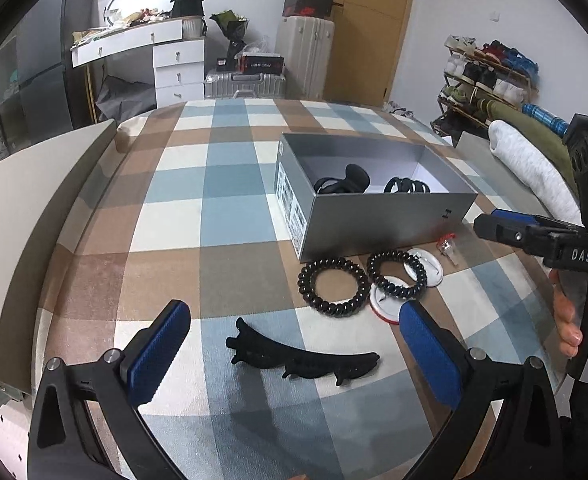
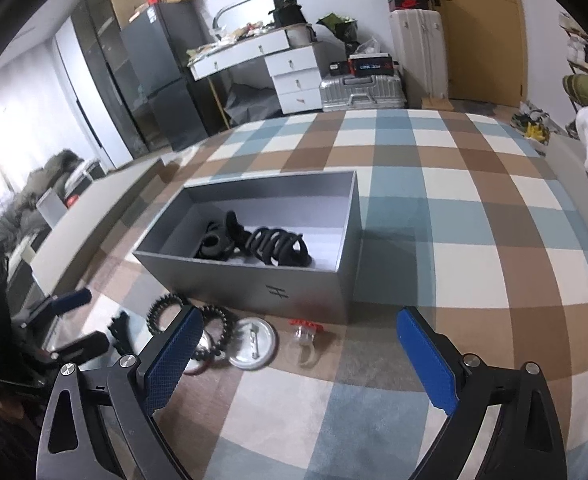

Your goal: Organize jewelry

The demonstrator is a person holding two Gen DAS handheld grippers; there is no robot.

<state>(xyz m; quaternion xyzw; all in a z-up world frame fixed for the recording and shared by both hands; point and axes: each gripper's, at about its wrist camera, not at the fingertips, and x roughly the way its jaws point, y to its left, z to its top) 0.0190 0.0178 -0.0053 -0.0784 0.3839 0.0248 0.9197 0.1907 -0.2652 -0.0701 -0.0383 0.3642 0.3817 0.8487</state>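
A long black hair clip lies on the checked bedspread in front of us, between the spread blue pads of our left gripper, whose jaws stand wide apart and touch nothing. Just beyond it, two black coil hair ties rest beside white round badges and a small clear piece with a red top, all at the foot of the open grey box already holding dark hair accessories. Our right gripper hangs over the spread near that box, equally wide and empty.
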